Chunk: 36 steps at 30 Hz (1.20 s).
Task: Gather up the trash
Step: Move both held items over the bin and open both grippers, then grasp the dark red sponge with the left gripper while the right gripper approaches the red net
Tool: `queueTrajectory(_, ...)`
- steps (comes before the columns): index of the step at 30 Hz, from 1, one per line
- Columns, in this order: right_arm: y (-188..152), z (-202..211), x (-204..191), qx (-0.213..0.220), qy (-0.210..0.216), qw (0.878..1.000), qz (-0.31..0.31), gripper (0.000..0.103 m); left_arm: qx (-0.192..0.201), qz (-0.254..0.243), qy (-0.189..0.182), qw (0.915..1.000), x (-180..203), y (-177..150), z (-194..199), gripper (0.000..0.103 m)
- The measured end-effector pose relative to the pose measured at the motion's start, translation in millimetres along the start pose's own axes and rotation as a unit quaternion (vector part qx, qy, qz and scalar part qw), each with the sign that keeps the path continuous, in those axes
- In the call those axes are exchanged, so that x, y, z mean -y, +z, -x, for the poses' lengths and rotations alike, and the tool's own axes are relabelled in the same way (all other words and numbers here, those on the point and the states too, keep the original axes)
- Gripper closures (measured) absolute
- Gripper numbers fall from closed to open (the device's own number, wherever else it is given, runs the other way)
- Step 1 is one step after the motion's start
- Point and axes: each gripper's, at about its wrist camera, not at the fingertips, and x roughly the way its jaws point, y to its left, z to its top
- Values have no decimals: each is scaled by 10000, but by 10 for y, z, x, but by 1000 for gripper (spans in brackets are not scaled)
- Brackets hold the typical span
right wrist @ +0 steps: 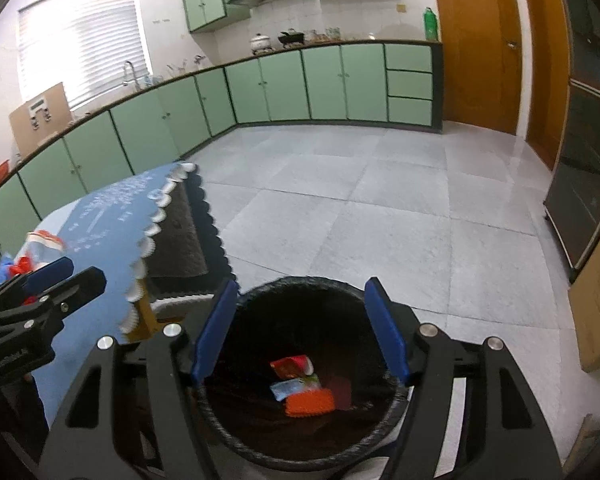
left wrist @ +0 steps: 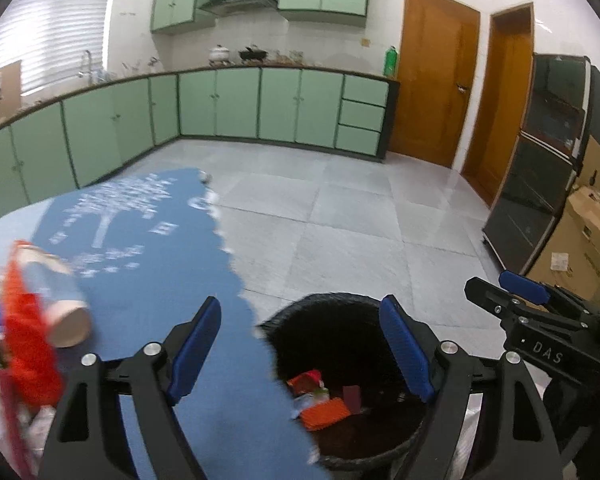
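While both black two-finger grippers with blue pads are hanging open and empty, the right gripper (right wrist: 296, 332) over the round black woven bin (right wrist: 300, 452) on the tiled floor and the left gripper (left wrist: 300, 352) straddling the edge of the blue printed tablecloth (left wrist: 140, 248), the remaining trash is lying to the left gripper's left. A smooth clear plastic bottle with a red label (left wrist: 56, 288) is resting on its side there, cap end towards the gripper, beside crumpled red wrappers (left wrist: 28, 344). Glossy wrappers (right wrist: 300, 384) are lying in the bin.

Both the left tool (left wrist: 300, 348) and right tool (right wrist: 300, 328) point downward, jaws apart and empty.
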Motion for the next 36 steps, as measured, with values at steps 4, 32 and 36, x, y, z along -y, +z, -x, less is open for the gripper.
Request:
queueTrajectory(4, 41, 95, -278, 89, 233, 9996, 107, 38, 223, 94, 334, 9992, -257, -32, 309, 23)
queueTrajectory(32, -206, 88, -1784, -75, 1372, 9870, 833, 38, 64, 852, 1603, 9834, -1623, -751, 868, 28)
queueTrajectory(36, -202, 54, -1776, -111, 1361, 9870, 853, 38, -32, 933, 1565, 9833, -1696, -788, 785, 31)
